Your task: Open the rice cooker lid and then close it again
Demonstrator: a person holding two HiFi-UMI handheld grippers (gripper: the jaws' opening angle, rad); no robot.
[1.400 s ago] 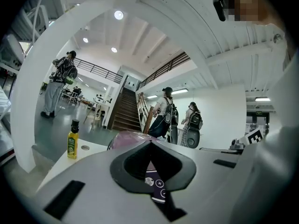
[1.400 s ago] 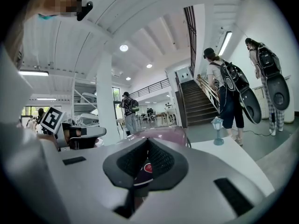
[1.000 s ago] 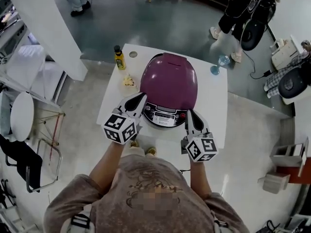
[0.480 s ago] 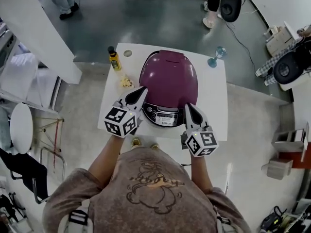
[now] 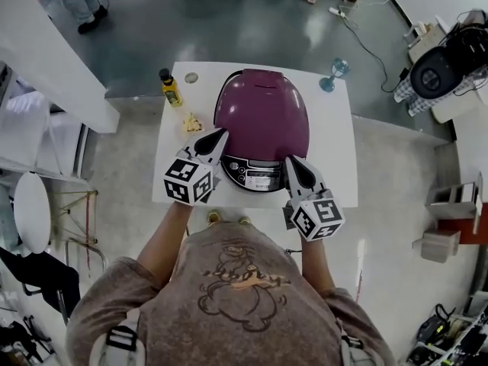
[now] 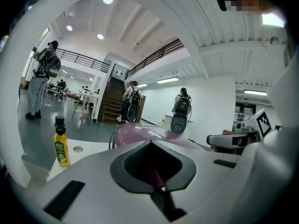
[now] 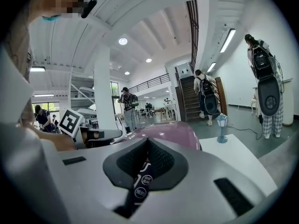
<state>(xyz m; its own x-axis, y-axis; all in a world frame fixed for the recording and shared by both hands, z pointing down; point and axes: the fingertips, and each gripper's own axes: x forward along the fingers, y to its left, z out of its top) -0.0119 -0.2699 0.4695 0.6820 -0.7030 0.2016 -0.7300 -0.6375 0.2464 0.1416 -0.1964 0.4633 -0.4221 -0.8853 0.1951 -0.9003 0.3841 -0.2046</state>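
Observation:
The purple rice cooker (image 5: 263, 117) stands on the white table (image 5: 335, 143) with its lid down and its control panel (image 5: 255, 175) facing me. My left gripper (image 5: 219, 134) is shut and empty, its tip at the cooker's front left side. My right gripper (image 5: 290, 163) is shut and empty too, just right of the panel. Over the closed left gripper (image 6: 152, 143), the left gripper view shows the cooker's purple top (image 6: 135, 132). Beyond the right gripper (image 7: 147, 141) in its own view are the lid (image 7: 173, 129) and panel buttons.
A yellow bottle (image 5: 168, 88) and a small pale lump (image 5: 191, 122) sit on the table's left part, with a round disc (image 5: 191, 77) near the far edge. A blue stemmed glass (image 5: 333, 75) stands at the far right corner. People walk about beyond the table.
The left gripper has slid a little forward and lower along the cooker's left side. The right gripper has stayed put. The head view has shifted over the table.

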